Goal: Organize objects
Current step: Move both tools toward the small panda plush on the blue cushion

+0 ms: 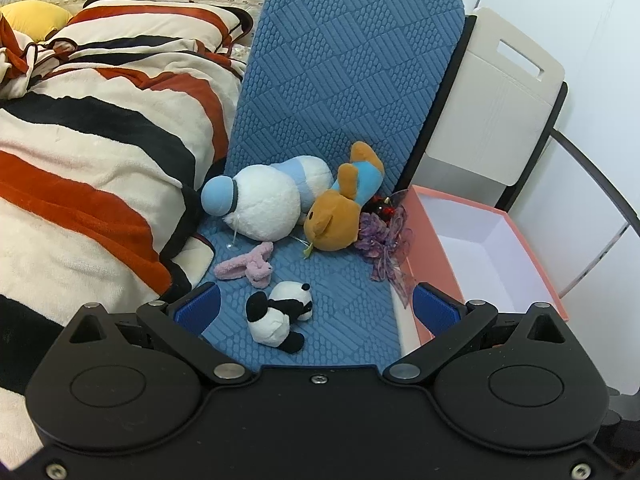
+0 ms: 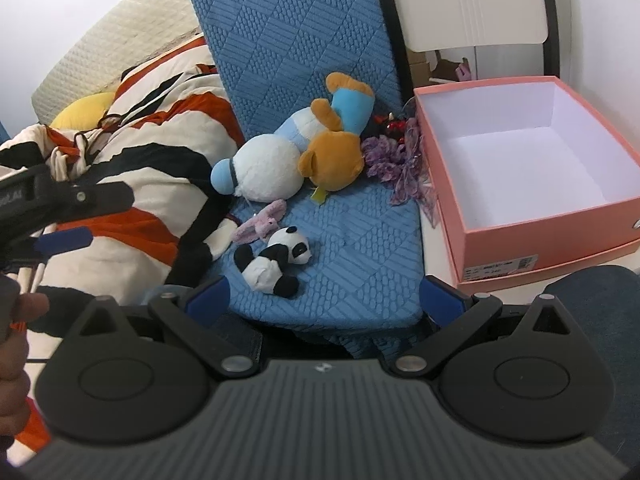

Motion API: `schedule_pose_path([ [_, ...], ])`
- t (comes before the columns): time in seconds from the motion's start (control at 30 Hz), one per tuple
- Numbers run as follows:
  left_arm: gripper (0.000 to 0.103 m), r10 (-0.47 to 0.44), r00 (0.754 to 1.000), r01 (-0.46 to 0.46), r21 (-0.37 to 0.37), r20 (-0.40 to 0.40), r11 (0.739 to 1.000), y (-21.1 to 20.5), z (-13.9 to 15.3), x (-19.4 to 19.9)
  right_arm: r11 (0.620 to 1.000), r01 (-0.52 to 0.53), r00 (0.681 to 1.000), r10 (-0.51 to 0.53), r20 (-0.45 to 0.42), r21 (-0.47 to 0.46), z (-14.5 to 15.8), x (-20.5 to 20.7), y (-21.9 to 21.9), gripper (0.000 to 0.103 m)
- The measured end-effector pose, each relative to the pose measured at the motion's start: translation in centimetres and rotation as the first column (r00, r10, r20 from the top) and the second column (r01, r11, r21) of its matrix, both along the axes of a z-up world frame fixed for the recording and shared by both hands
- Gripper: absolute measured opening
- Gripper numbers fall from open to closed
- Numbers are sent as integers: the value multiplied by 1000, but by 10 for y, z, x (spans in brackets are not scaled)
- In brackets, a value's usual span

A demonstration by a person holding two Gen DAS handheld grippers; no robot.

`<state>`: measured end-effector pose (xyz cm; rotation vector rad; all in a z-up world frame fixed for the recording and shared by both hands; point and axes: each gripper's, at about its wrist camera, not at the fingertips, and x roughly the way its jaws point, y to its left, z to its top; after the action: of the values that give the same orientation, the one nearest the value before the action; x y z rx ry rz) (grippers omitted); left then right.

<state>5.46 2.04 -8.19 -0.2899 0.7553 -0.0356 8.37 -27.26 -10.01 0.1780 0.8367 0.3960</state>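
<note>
On a blue quilted mat (image 1: 344, 80) (image 2: 360, 248) lie a small panda plush (image 1: 278, 314) (image 2: 276, 260), a pink bunny plush (image 1: 250, 266) (image 2: 262, 222), a white and light-blue plush (image 1: 268, 196) (image 2: 264, 164), a brown bear in a blue shirt (image 1: 340, 212) (image 2: 336, 148) and a purple ribbon flower bunch (image 1: 386, 240) (image 2: 400, 160). An open pink box (image 1: 492, 256) (image 2: 532, 168) with a white inside stands to the right. My left gripper (image 1: 316, 308) is open just before the panda. My right gripper (image 2: 324, 296) is open, nearer than the panda. The left gripper also shows at the far left of the right wrist view (image 2: 64, 220).
A striped orange, black and cream blanket (image 1: 88, 152) (image 2: 132, 160) is piled on the left, with a yellow cushion (image 1: 36, 18) (image 2: 84, 110) behind it. A beige chair back (image 1: 492, 112) stands behind the box. The mat's front edge hangs over near my right gripper.
</note>
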Motion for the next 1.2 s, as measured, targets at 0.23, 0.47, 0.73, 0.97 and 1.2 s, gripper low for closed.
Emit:
schedule_pose_path([
  [0.23,102,37,999,-37,-15,-19,999,13,-11,8,999,-42,999,42,-18,4,-10,6,12,103],
  [0.47,102,62,997,-63,-4,-46,998,22,-25,23,998,-66,996,66,-52,7,-21,17,23,102],
  [0.73,102,65,996,-65,-5,-59,998,29,-45,47,995,-100,990,100,-100,10,-39,32,36,99],
  [0.97,102,83,993,-84,-11,-82,996,42,-66,67,991,-130,982,133,-132,33,-55,46,45,96],
  [1.2,99,88,989,-96,-57,-120,994,57,-92,91,989,-135,975,144,-171,65,-73,62,53,96],
])
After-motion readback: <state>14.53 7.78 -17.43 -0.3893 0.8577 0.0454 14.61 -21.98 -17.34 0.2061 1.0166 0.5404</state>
